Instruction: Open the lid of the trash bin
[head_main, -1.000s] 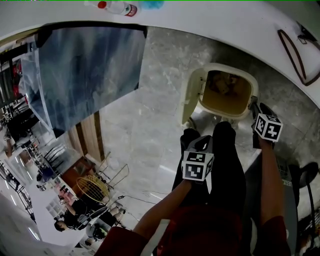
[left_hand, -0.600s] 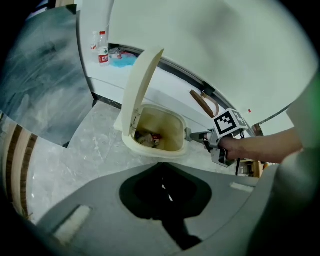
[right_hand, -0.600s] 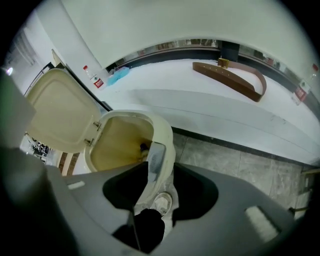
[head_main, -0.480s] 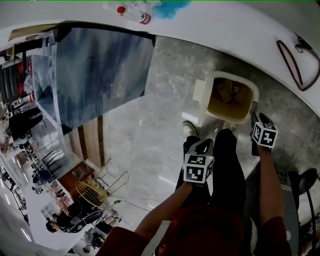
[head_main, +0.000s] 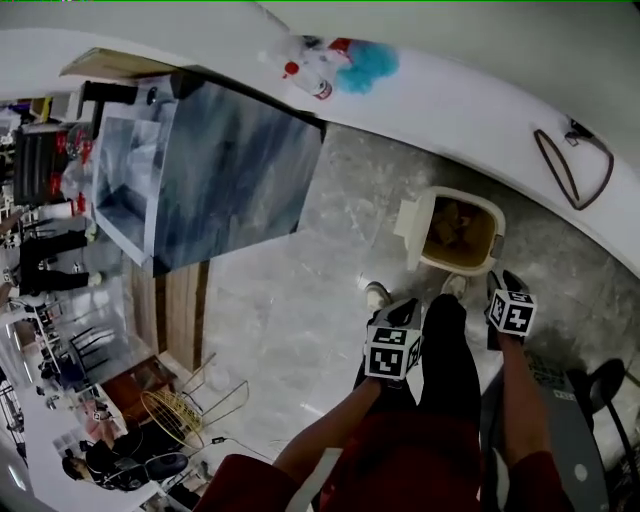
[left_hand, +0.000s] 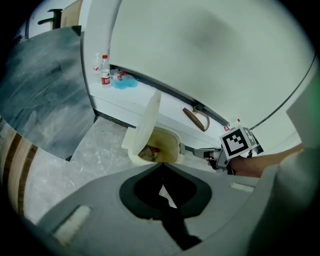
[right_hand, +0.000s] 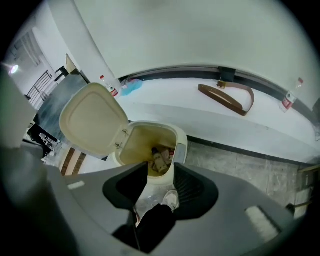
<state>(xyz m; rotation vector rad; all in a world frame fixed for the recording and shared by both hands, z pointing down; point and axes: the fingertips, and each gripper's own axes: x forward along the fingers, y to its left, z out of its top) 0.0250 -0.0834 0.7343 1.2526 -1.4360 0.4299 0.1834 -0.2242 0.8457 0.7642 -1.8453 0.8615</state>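
Cream plastic trash bin (right_hand: 181, 149): hinged lid (right_hand: 92, 120) stands open; step looks complete.
We find left gripper (left_hand: 161, 166) clenched empty, right gripper (right_hand: 161, 169) released; we judge only withdrawal remains.

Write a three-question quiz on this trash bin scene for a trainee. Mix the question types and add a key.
1. True or false: the lid of the trash bin stands open.
2. Which of these lies on the white ledge behind the bin? A) a brown strap B) a bucket C) a book
3. Which gripper has its jaws apart with nothing held between them?
Key: 1 true; 2 A; 3 the right gripper.
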